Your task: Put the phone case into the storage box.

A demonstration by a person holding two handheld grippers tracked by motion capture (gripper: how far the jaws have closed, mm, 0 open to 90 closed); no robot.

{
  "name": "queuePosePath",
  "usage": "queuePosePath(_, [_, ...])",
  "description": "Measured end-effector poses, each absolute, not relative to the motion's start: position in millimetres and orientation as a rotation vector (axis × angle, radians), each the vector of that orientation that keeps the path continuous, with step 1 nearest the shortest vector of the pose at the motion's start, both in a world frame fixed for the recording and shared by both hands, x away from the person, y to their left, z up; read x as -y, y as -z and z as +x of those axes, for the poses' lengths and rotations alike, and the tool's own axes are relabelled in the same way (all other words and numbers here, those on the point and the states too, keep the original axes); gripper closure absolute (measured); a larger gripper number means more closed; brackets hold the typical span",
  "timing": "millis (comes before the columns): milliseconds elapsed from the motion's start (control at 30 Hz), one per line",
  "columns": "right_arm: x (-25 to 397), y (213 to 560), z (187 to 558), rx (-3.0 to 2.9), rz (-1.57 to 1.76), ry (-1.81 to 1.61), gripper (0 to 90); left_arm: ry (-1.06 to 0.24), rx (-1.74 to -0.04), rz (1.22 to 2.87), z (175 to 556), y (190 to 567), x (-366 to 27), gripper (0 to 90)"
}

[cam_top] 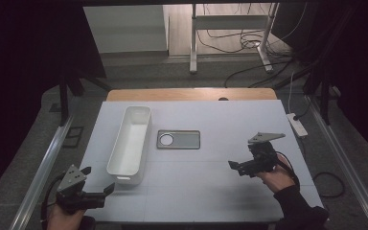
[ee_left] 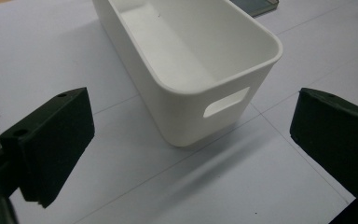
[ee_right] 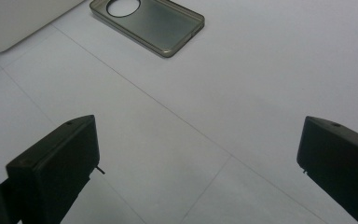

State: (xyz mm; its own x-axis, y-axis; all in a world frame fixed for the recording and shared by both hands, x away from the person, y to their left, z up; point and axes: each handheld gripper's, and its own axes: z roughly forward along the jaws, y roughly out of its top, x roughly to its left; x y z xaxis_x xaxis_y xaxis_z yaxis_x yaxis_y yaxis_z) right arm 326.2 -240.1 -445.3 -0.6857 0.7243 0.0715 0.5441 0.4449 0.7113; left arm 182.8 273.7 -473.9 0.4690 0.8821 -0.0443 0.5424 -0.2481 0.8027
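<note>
Jaws of both grippers stand wide apart with nothing between them. Left gripper (cam_top: 97,189) hovers at the near table edge, and the bin (ee_left: 191,60) lies just ahead of it, handle-slot end nearest, long axis running away. Right gripper (cam_top: 235,166) points left across the table; the case (ee_right: 148,24) lies flat well ahead and to its left, between it and the bin. I judge the right hand better placed for the case.

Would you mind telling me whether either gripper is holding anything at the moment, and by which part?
Nothing is held. The left gripper and right gripper both have open, empty jaws; the white bin and phone case lie untouched on the table.
</note>
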Motion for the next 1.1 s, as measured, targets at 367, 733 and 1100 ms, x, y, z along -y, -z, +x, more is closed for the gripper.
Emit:
queuePosePath(367, [227,448,344,-2.474,1.087,-1.061,0.0,-0.544,-1.188,1.927,183,474,-274,0.7])
queuePosePath(733, [211,453,360,-2.514,1.054,-0.989,0.0,-0.544,-1.188,1.927,183,474,-274,0.7])
queuePosePath(1100, [194,458,374,-2.546,1.041,-0.947,0.0,-0.543,-1.187,1.925,183,474,-274,0.7])
